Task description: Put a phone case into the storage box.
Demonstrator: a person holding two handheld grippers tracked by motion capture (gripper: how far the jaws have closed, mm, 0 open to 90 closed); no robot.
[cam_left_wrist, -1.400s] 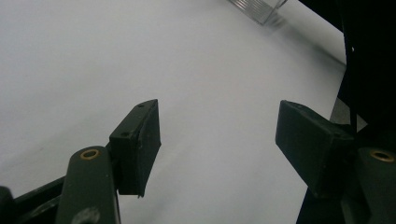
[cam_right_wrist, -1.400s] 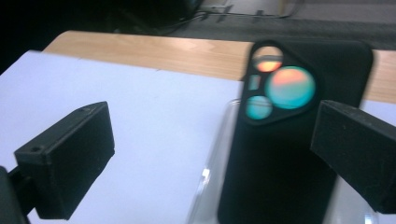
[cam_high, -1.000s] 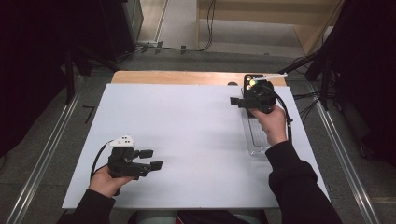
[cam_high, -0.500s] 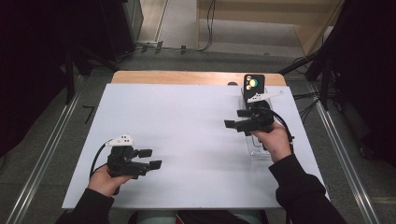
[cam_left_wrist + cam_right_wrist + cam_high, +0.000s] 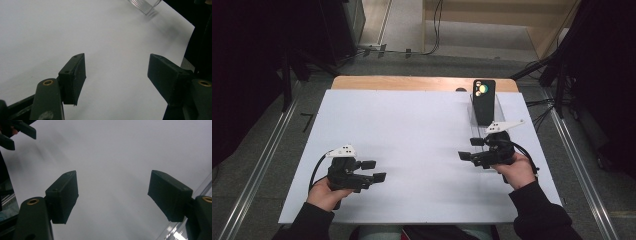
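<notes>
A black phone (image 5: 484, 101) with a round sticker on its back stands upright in a clear plastic stand (image 5: 501, 111) at the table's back right. My right gripper (image 5: 469, 149) hovers over the white sheet (image 5: 412, 125) just in front of that stand, pointing left. Its jaws have just been closing a little but still stand apart, with nothing between them (image 5: 113, 192). My left gripper (image 5: 376, 170) rests at the front left, pointing right, open over bare sheet (image 5: 117, 72). A corner of the clear stand (image 5: 145, 4) lies far ahead of it.
The white sheet covers a wooden table whose bare edge (image 5: 412, 82) shows at the back. Metal rails (image 5: 257, 170) run along both sides on the floor, and cables (image 5: 432, 47) lie beyond the table. Dark equipment stands at the left and right.
My right gripper has let go of the phone and drawn back toward the person, leaving the phone standing in the stand. The left gripper has stayed put.
</notes>
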